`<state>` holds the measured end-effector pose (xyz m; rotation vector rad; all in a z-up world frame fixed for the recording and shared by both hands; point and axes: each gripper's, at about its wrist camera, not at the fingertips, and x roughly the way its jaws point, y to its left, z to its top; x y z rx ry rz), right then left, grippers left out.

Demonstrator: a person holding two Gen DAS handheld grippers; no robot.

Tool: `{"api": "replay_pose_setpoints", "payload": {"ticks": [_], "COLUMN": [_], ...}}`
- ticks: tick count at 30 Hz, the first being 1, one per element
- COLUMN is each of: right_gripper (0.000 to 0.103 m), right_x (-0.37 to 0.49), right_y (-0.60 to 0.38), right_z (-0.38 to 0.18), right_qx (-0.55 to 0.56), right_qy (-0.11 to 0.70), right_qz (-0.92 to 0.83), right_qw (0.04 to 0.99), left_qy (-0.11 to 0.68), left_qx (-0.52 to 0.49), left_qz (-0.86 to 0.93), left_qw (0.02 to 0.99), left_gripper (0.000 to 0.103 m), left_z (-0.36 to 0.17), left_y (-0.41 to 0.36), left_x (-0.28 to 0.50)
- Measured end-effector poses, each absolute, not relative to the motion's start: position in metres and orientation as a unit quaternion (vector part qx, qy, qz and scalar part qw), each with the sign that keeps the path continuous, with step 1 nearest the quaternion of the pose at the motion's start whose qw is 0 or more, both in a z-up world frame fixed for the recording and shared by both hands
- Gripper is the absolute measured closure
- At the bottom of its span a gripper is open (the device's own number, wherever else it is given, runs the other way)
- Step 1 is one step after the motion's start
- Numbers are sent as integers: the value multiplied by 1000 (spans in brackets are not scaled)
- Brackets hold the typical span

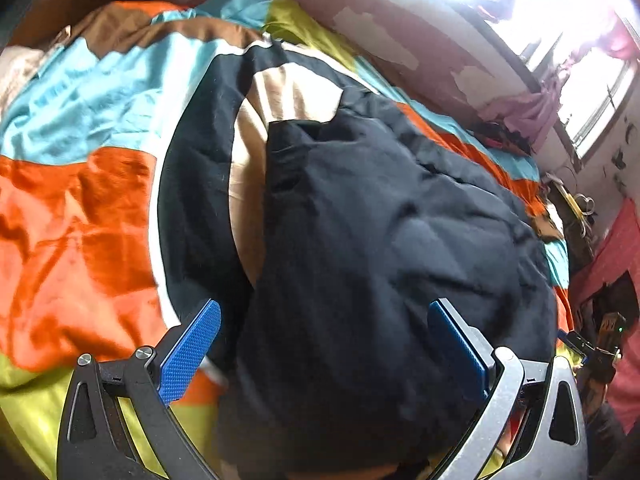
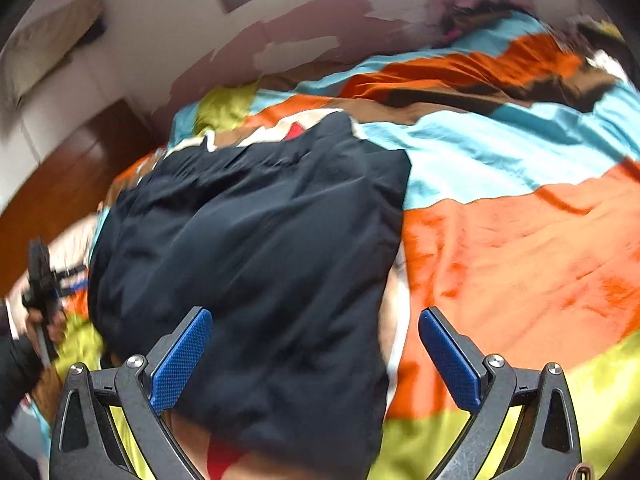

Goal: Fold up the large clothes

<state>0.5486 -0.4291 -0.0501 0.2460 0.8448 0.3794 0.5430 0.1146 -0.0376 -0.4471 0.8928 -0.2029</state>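
Observation:
A large dark navy garment (image 1: 380,240) lies folded in a thick stack on a bed, over a bedspread of orange, blue, yellow and brown patches (image 1: 72,220). A tan lining (image 1: 256,160) shows at its left edge. My left gripper (image 1: 324,344) is open, its blue pads either side of the garment's near end, just above it. In the right wrist view the same garment (image 2: 260,248) fills the middle left. My right gripper (image 2: 316,356) is open over the garment's near right edge. The other gripper shows at each view's edge (image 1: 600,344) (image 2: 42,280).
The bedspread (image 2: 520,240) extends wide to the right of the garment. A peeling pink wall (image 1: 420,40) and a bright window (image 1: 592,80) lie behind the bed. A wooden headboard or cabinet (image 2: 68,192) stands at the left.

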Motion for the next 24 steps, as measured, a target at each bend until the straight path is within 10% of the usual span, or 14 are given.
{"api": "replay_pose_setpoints", "payload": {"ticks": [24], "right_gripper": [0], "right_x": [645], "right_y": [-442], "right_z": [-128], "right_qx": [245], "right_qy": [457], "right_qz": [292], "right_qw": [804], "left_qy": [450], "left_qx": [-291], "left_qz": [-241], "left_qw": [809], "left_gripper": [1], "left_z": [-95], "left_y": [152], "left_x": [601]}}
